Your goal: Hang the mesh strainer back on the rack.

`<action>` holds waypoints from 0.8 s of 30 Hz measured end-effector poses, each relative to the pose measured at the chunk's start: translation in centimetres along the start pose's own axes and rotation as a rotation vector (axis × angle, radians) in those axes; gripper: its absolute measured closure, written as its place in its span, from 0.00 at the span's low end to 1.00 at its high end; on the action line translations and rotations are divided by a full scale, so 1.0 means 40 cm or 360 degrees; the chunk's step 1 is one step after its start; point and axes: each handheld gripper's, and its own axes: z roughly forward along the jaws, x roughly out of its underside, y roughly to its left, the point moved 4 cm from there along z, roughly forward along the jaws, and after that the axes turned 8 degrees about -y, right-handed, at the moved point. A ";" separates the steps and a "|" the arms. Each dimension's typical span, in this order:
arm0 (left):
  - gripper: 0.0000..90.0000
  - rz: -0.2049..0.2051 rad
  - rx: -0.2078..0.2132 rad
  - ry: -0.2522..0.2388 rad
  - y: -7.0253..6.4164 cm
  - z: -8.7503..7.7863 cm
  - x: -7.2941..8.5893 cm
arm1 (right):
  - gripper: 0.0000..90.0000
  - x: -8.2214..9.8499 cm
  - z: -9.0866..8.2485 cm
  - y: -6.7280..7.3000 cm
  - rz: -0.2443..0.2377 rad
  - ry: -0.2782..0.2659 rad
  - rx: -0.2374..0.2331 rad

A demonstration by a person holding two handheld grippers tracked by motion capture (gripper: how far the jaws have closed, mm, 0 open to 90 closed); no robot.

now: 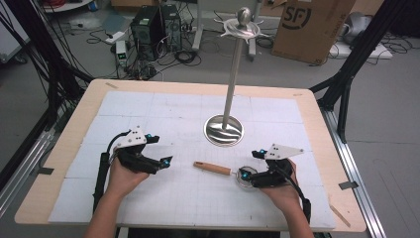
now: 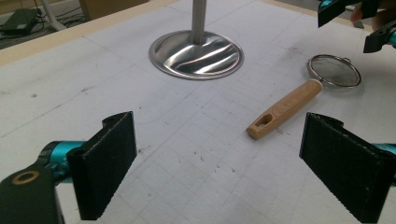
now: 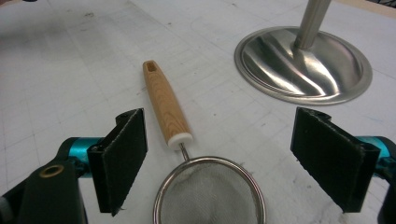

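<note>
**Little strainer between the right jaws**

The strainer (image 3: 187, 154) lies flat on the white mat (image 1: 163, 106). Its round mesh bowl sits right between the wide-open jaws of the right gripper (image 3: 217, 158), and nothing is squeezed yet. The wooden handle points away from that gripper, out in front of it. The shiny stand (image 3: 303, 63) is ahead of it and a bit to the side.

The left gripper (image 2: 219, 163) is wide open too and holds nothing. The strainer's handle tip is just in front of its jaws, off to one side. The stand's round base is farther ahead of it
</note>
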 end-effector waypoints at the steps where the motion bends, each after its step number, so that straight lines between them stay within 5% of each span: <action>1: 0.13 -0.0001 -0.0001 -0.0003 0.001 -0.001 0.000 | 0.20 -0.003 0.007 0.002 -0.0002 0.0015 -0.0005; 9: 0.13 -0.0017 -0.0014 -0.0023 0.011 -0.011 0.002 | 0.20 -0.019 0.056 0.017 -0.0038 0.0122 -0.0042; 24: 0.13 -0.0017 -0.0023 -0.0016 0.014 -0.014 0.002 | 0.44 0.000 0.142 0.050 -0.0105 0.0453 -0.0092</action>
